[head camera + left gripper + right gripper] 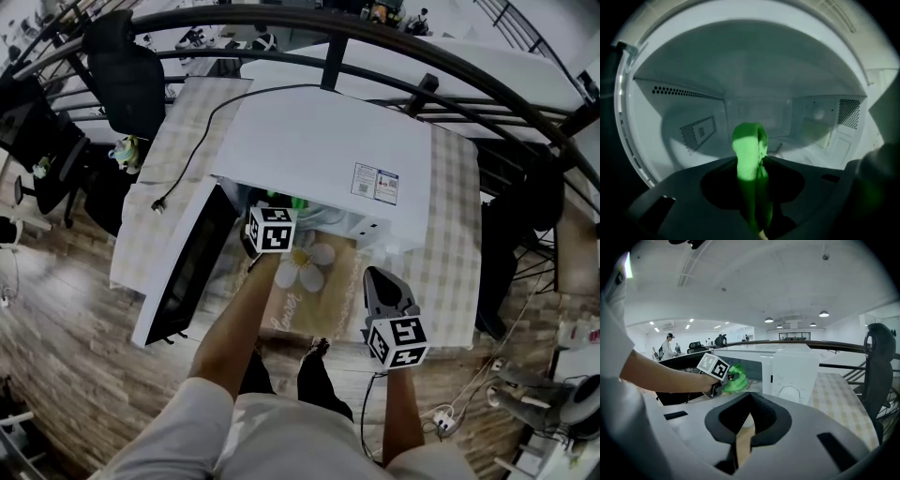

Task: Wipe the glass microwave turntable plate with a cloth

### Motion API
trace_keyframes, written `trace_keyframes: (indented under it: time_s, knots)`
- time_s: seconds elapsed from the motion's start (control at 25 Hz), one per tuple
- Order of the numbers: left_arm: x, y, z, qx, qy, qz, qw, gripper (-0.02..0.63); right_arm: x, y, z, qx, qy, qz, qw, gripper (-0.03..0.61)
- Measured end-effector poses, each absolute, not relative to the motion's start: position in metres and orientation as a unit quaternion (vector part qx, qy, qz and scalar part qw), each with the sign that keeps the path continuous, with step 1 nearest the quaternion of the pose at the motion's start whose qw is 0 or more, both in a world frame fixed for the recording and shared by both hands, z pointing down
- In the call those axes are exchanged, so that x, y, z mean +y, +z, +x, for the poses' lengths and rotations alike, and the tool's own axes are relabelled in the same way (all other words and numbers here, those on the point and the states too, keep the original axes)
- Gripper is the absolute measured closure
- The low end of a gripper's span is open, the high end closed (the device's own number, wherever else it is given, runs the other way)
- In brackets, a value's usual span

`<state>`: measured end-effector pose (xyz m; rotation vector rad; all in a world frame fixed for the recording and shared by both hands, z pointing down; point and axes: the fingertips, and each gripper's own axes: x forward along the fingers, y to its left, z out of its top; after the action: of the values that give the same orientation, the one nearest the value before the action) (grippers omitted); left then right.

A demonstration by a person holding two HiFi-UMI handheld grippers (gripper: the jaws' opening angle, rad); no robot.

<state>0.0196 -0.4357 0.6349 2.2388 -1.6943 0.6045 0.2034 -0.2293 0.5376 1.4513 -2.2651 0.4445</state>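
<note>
The left tongs (751, 174) are clenched on a green cloth (749, 149). A fold of it stands up past the tips, and they point straight into the open microwave (328, 141). The plate (806, 151) seems to lie on the cavity floor, ahead and to the right of the cloth. Clear glass shows there only as a faint curved edge, so its exact seat is hard to tell. The cloth does not look to be on it yet. The right tongs (750, 400) are closed on nothing and hang back over the front of the tabletop (450, 244), well apart from the opening. The door (183, 267) swings out to the left.

Several things could go wrong from here:

- **Tipping:** The plate probably rests loose on its hub. A hard press near its rim could tip it or slide it off centre, and the right tongs are too far away to steady it.
- **Scraping:** Only a narrow fold of cloth leads, so a steep angle could bring the bare tips onto the glass.
- **Losing the cloth:** Drag on the glass could pull the cloth out of the grip.
- **Bumping:** In the tight cavity, a wide sweep could bump the walls.
</note>
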Motion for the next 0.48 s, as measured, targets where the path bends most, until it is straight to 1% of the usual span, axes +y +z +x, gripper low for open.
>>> trace_keyframes:
  time_s: [0.12,0.2,0.32,0.48]
  knots:
    - [-0.45,0.652,0.006,-0.584,0.259,0.758,0.127,0.474,-0.231,0.542,0.205,-0.813,0.163,0.519,0.209,0.563]
    - [-0.455,0.664,0.005,-0.575,0.279,0.757,0.137,0.474,-0.232,0.542,0.208,-0.812,0.159,0.518,0.215,0.563]
    - [-0.459,0.67,0.006,-0.572,0.272,0.756,0.163,0.474,-0.232,0.543,0.211,-0.812,0.159,0.517,0.22,0.563]
    - [-0.451,0.671,0.024,-0.55,0.274,0.772,0.161,0.474,-0.231,0.548,0.212,-0.812,0.162,0.515,0.222,0.563]
